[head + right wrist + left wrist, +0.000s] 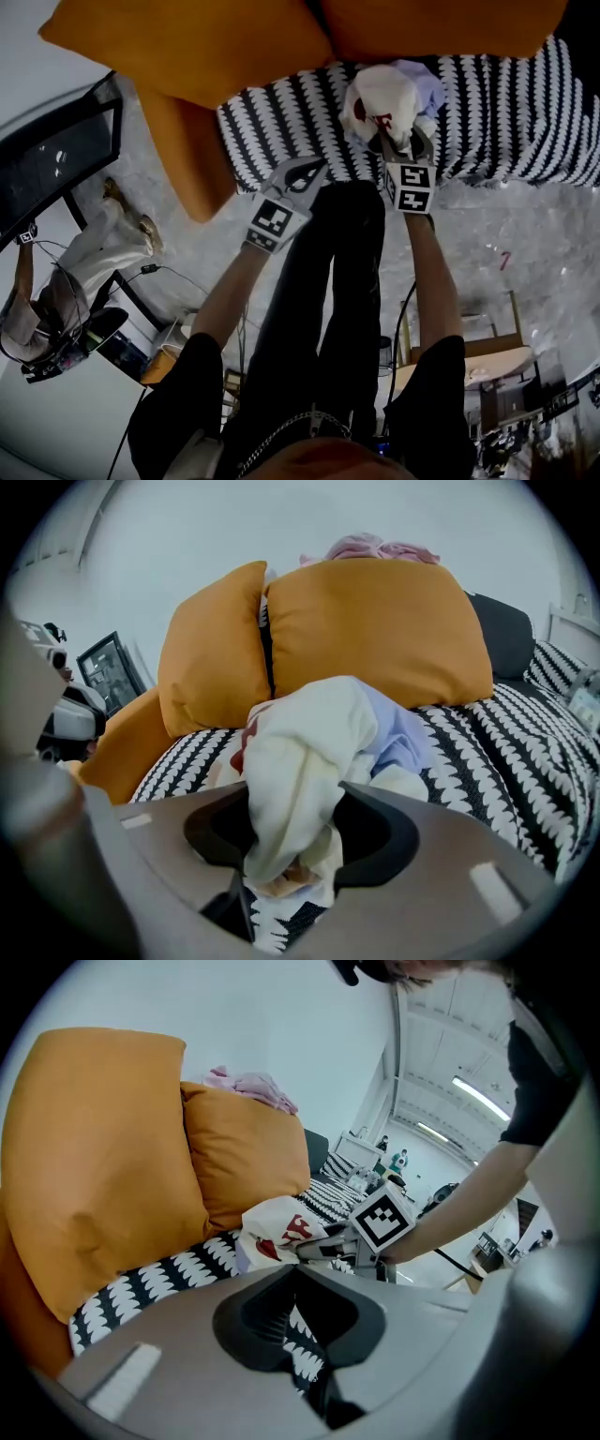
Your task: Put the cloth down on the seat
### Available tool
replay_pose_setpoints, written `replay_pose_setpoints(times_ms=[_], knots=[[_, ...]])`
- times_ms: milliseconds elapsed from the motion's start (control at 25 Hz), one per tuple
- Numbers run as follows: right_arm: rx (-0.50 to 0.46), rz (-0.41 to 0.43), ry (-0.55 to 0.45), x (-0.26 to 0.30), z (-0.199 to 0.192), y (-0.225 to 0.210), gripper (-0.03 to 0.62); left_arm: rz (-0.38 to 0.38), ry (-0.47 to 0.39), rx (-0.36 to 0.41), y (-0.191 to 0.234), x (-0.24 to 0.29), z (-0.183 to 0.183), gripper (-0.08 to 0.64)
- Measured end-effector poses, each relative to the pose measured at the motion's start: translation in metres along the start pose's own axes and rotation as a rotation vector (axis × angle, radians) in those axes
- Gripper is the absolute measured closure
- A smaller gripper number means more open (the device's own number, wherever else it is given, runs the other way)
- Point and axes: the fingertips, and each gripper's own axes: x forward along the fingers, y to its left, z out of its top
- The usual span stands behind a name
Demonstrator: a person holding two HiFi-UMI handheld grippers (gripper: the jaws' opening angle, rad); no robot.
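Here, right gripper [298, 838] jaws stand wide apart, a fold of the white cloth [309, 752] hanging loose between them, the rest bunched on the black-and-white seat [511, 738] near its front edge, orange cushions [375, 630] behind; left gripper [298, 1321] open, empty, at that edge.
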Motion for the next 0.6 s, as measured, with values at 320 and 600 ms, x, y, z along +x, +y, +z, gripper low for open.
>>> replay_pose_setpoints(times_ms=[320, 600], knots=[[0.022, 0.011, 0.023, -0.034, 0.000, 0.011, 0.391, -0.012, 0.007, 0.005, -0.017, -0.021, 0.005, 0.551], [0.028, 0.005, 0.000, -0.063, 0.002, 0.010, 0.396, -0.020, 0.000, 0.021, -0.037, -0.024, 0.016, 0.551]])
